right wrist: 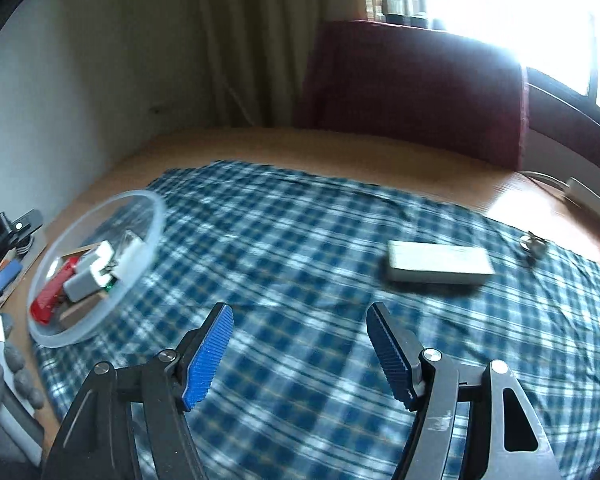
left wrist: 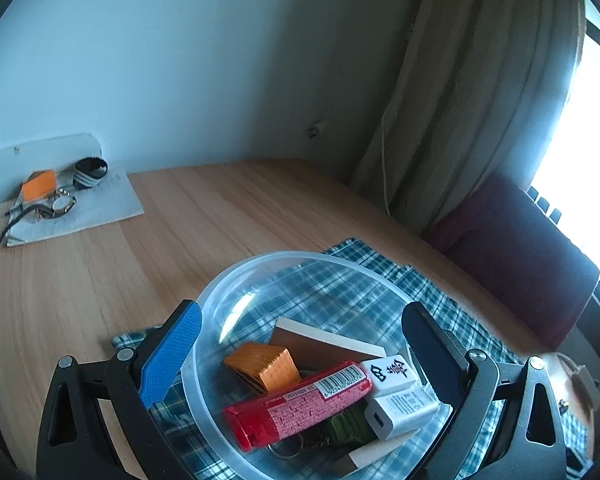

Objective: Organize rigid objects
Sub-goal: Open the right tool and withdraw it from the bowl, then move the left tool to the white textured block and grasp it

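A clear plastic bowl rests on the blue plaid cloth and holds a red box, an orange block, a mahjong tile, a white charger and a brown-and-white block. My left gripper hangs open just over the bowl, its fingers on either side of the contents. In the right wrist view the bowl lies far left. A grey rectangular block and a small metal piece lie on the cloth. My right gripper is open above bare cloth, short of the block.
The wooden table carries a white mat at its far left corner with an orange box, a watch and a striped cup. A dark red chair stands behind the table, curtain beside it. A gloved hand shows at left.
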{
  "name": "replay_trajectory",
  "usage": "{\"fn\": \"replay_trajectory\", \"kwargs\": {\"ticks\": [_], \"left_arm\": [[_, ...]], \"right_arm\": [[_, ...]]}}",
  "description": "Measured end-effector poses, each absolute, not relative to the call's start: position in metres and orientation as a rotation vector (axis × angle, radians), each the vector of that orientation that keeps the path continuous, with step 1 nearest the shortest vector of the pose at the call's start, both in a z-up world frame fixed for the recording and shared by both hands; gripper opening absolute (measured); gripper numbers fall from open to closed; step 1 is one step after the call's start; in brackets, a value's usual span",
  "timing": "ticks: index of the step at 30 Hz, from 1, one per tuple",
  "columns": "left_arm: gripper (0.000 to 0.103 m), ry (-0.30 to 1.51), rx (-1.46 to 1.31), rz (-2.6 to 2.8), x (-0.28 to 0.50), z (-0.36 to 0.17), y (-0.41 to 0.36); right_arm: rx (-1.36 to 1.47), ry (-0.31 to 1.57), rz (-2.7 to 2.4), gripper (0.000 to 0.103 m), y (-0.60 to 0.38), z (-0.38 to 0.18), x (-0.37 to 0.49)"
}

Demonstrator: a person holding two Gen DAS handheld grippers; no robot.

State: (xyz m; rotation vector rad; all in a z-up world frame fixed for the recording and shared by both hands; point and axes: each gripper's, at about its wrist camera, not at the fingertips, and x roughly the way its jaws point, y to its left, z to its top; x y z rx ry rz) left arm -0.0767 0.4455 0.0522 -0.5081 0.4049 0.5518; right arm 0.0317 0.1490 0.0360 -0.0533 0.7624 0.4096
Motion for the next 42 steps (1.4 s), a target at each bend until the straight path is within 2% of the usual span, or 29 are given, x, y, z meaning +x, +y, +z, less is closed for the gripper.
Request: {"fn": "replay_trajectory", "kwargs": {"ticks": [13, 24, 36, 42], "left_arm": [[0.103, 0.406, -0.379, 0.464, -0.065, 0.065, 0.398], [0.103, 0.557, -0.361, 0.235, -0.025, 0.069, 0.329], [0.103, 0.772, -0.278, -0.047, 0.038, 0.066, 0.218], [0.103, 0.805, -0.22, -0.08, 0.06, 0.064, 0.181]], "right_arm": [[-0.002, 0.757, 0.238, 0.073, 0.078, 0.031, 0.05], [0.066, 0.768, 0.14, 0.073, 0.025, 0.023, 0.061], [0.162, 0.767, 0.072, 0.074, -0.018, 0.024, 0.064], [0.204, 0.793, 0.043, 0.074, -0.032, 0.02, 0.069]]}}
